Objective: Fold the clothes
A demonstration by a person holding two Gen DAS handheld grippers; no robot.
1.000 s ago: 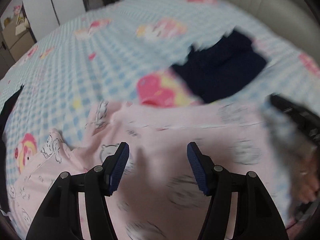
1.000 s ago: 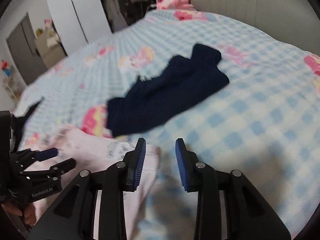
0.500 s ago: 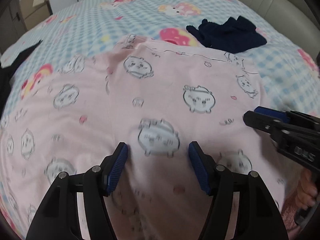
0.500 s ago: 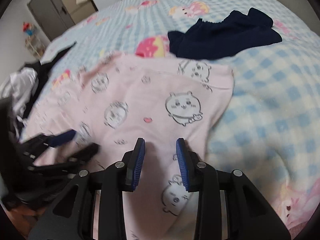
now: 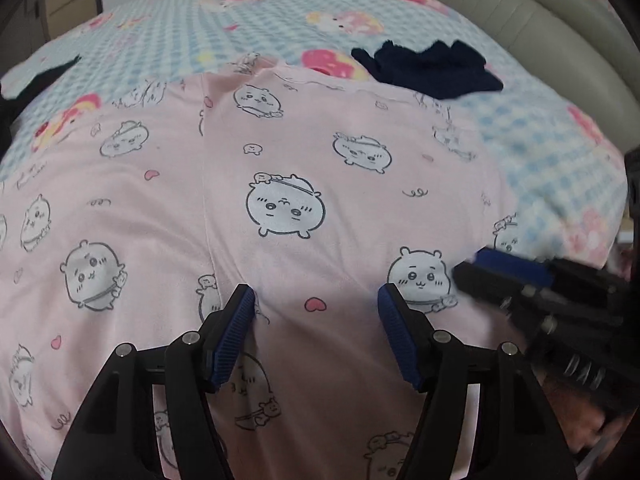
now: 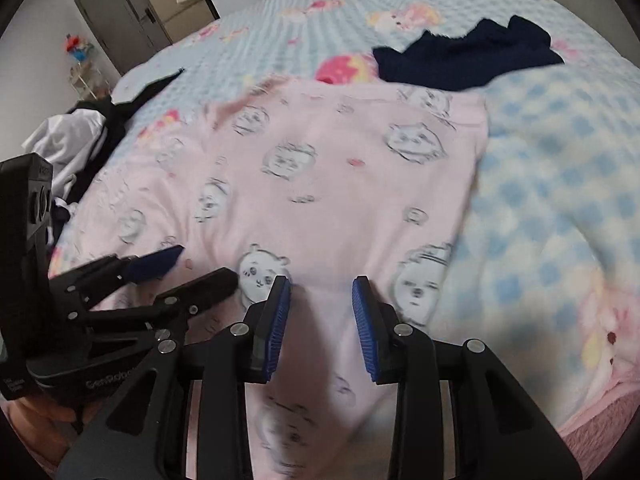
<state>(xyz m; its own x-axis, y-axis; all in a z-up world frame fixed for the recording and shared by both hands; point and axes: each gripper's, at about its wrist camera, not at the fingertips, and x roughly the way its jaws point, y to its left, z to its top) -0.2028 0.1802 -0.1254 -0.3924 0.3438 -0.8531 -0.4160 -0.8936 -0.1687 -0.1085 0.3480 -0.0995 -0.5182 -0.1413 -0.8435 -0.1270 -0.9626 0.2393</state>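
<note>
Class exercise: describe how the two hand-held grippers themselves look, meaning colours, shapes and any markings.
Each hand-held gripper, left and right, has a black angular frame with silver screws and two fingers faced with ribbed blue pads. The left one's body carries white lettering, partly readable, in the right wrist view.

The pink garment (image 5: 304, 184) now spreads wide across the bed, where a second ago only its edge showed. Both cameras have dropped in close. The left gripper (image 5: 316, 300) and right gripper (image 6: 320, 286) now sit side by side over its near end, perhaps touching the cloth.
</note>
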